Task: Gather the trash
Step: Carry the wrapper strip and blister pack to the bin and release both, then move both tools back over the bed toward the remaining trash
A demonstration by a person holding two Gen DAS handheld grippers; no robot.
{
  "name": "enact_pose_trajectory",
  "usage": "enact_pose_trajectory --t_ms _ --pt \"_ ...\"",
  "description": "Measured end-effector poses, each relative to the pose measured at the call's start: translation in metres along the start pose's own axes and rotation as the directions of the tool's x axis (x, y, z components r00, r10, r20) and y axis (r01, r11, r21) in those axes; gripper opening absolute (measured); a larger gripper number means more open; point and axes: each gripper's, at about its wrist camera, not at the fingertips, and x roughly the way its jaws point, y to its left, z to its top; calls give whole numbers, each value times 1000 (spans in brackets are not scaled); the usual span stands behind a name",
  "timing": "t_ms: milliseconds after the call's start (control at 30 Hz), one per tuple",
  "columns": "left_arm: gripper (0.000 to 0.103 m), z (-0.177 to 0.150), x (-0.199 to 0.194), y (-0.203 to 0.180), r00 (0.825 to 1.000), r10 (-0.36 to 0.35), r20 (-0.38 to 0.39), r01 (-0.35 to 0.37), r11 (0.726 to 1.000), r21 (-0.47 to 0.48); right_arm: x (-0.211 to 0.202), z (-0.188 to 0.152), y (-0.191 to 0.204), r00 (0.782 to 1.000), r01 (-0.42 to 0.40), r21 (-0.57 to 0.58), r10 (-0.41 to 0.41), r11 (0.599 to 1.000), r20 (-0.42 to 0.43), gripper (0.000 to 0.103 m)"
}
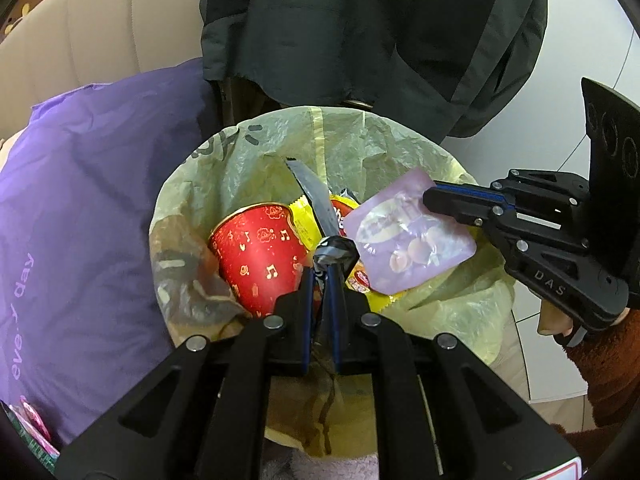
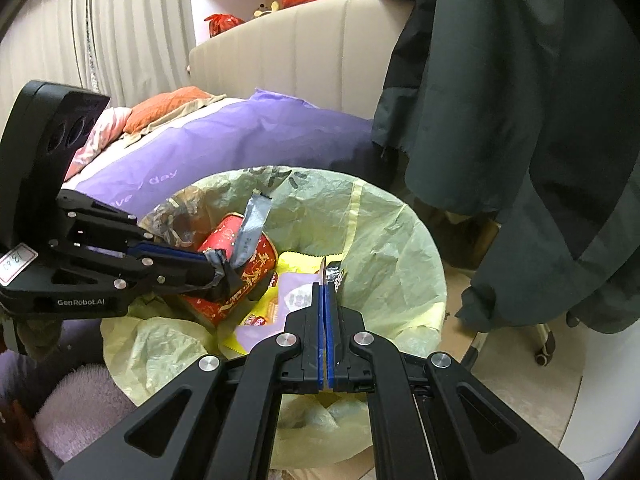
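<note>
A bin lined with a pale yellow bag holds a red paper cup and a yellow snack wrapper. My left gripper hangs over the bin, shut on a crumpled silver wrapper whose long strip sticks up past the fingertips. My right gripper reaches in from the other side, shut on the corner of a lilac pouch that hangs above the trash.
A dark jacket hangs just behind the bin. Purple bedding and a beige headboard lie on the left side. A chair leg with a caster stands on the pale floor at the right.
</note>
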Motion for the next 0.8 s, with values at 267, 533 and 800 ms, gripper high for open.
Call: enact_pose_trajectory --t_ms 267,533,800 --pt "30 -3 -31 13 993 -59 106 66 995 -72 -8 1 8 998 57 12 -57 998 5 5" --pt "37 -19 -67 23 989 -20 148 41 989 -142 -17 -2 17 997 77 4 -77 997 -8 5" --pt "38 -58 -108 34 986 1 165 34 978 -206 -29 -15 24 999 23 29 -22 999 -33 5"
